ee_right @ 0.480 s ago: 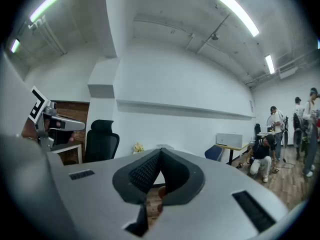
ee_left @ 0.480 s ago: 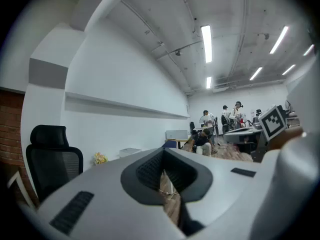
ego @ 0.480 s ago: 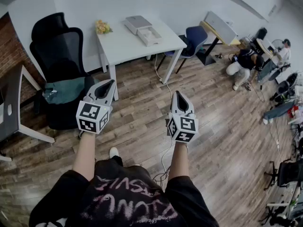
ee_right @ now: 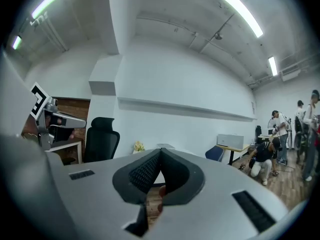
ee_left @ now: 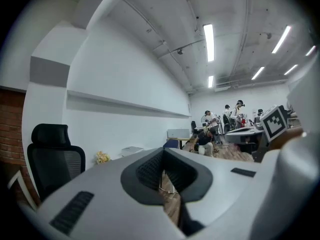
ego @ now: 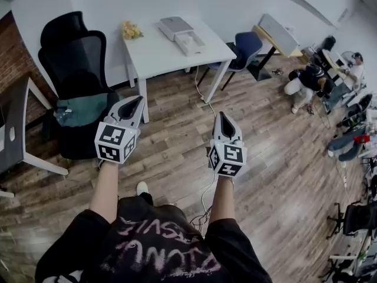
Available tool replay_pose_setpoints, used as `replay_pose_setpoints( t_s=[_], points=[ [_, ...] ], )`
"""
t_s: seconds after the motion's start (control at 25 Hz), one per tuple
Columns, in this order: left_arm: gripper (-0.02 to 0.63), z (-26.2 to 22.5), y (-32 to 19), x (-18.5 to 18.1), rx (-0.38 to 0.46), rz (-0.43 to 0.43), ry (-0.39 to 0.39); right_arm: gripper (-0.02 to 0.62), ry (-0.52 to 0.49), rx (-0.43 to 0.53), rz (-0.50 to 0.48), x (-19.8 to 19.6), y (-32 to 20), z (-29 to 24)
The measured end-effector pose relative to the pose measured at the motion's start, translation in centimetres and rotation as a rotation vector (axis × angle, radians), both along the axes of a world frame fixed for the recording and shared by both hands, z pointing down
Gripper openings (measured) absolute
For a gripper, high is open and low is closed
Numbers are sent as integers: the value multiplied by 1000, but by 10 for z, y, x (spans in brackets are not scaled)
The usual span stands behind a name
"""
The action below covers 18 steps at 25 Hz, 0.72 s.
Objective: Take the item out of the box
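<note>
Looking down in the head view, I hold my left tongs and right tongs level over the brown wooden plank floor, well short of the white rectangular desk. The open white cardboard box sits on that desk; its contents are too small to make out. In the left gripper view, the left tongs are closed tip to tip, empty, aimed towards the desk. In the right gripper view, the right tongs are likewise closed and empty, facing the desk.
</note>
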<state>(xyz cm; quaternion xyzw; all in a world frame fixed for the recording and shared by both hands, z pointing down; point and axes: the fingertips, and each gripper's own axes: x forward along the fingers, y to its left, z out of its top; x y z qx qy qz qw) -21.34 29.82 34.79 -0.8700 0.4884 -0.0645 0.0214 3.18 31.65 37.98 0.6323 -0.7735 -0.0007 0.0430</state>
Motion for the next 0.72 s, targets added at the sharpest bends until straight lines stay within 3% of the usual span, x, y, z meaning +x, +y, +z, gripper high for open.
replay_pose_setpoints(
  t_s=[0.16,0.72],
  points=[
    [2,3,-6,-5,-6,1,-2,9,32,3,-12,-8,-6,0],
    [2,9,-49,-24,-4,44,31,9,-15,-7,17,-25,-42,9]
  ],
)
